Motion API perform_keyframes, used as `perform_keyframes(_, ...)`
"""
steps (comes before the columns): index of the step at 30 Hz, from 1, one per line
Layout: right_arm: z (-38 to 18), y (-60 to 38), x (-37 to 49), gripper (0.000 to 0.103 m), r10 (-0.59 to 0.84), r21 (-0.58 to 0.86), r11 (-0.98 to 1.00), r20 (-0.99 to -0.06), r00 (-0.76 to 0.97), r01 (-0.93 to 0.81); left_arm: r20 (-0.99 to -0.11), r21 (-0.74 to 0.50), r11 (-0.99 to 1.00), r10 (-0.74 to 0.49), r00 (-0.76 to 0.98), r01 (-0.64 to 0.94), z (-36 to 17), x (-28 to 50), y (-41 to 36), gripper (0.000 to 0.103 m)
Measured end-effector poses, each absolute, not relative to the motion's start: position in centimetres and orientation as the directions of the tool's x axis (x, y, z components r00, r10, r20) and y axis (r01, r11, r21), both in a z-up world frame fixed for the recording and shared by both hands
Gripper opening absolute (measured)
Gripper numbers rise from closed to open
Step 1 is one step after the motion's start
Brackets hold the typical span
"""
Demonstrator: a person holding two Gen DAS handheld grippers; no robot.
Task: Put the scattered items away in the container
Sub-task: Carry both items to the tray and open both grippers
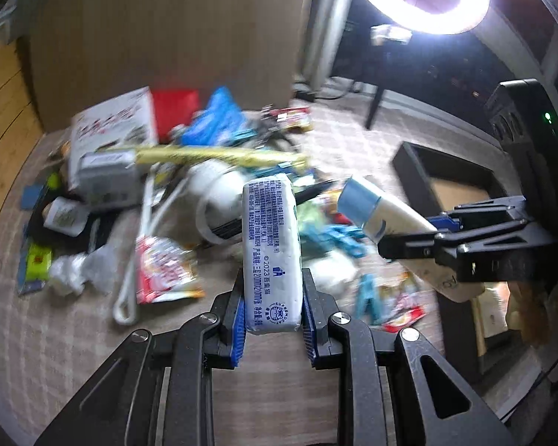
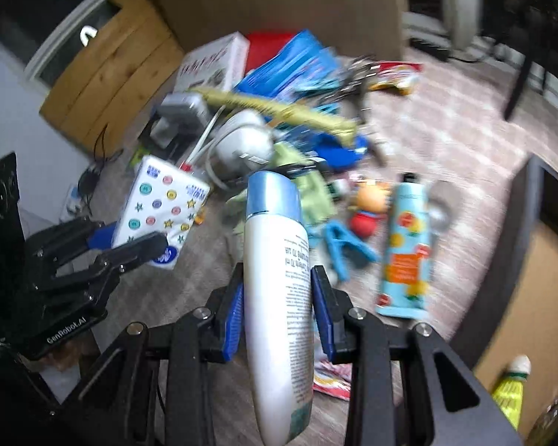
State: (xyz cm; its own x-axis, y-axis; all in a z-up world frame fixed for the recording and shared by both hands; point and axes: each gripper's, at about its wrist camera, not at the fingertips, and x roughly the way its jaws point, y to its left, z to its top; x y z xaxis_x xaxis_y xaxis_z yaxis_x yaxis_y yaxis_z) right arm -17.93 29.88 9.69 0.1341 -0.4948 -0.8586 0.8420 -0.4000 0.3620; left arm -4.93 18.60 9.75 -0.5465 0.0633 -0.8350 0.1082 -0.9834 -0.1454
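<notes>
Tissue pack clamped upright in left gripper — white tube pinched by right gripper alongside.

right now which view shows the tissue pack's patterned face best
The right wrist view: the tissue pack, shut in the left hand-held gripper, shows its dotted, starred face there. The left wrist view shows only its printed narrow side.

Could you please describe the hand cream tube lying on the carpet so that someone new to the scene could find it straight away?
Start at the dark-walled container on the right of the right wrist view. Just left of it, on the carpet, lies the hand cream tube, lengthwise with its small black cap pointing away. It alone is pale blue with orange and yellow fruit prints, unlike the plain white bottle in the right gripper.
</notes>
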Motion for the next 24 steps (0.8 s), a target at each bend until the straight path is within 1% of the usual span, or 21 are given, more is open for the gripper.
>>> perform_keyframes(5,10.5,33.2,-20.6,0.032,-0.495,0.326,-0.519,-0.868,0.033,0.79,-0.828,-0.162,-0.987,0.142,-0.542,-0.011,10.5,-7.1,23.4,0.023)
perform_keyframes(11,11.2,40.7,-24.6,0.032,-0.467,0.293,-0.685,-0.879,-0.093,0.667,-0.811,-0.164,-0.972,0.229,-0.539,-0.167,11.6,-9.2,30.7,0.023)
perform_keyframes(16,11.4,46.4,-26.9,0.033,-0.435,0.268,-0.776,-0.883,-0.177,0.571,-0.799,-0.168,-0.943,0.302,-0.521,-0.289,12.1,-10.4,36.9,0.023)
perform_keyframes(22,11.2,51.1,-28.5,0.033,-0.384,0.233,-0.841,-0.893,-0.236,0.488,-0.797,-0.175,-0.911,0.354,-0.49,-0.373,12.0,-11.1,41.4,0.023)
perform_keyframes(24,11.3,51.9,-28.6,0.033,-0.368,0.216,-0.852,-0.895,-0.252,0.476,-0.8,-0.184,-0.904,0.366,-0.476,-0.386,11.9,-11.4,42.3,0.025)
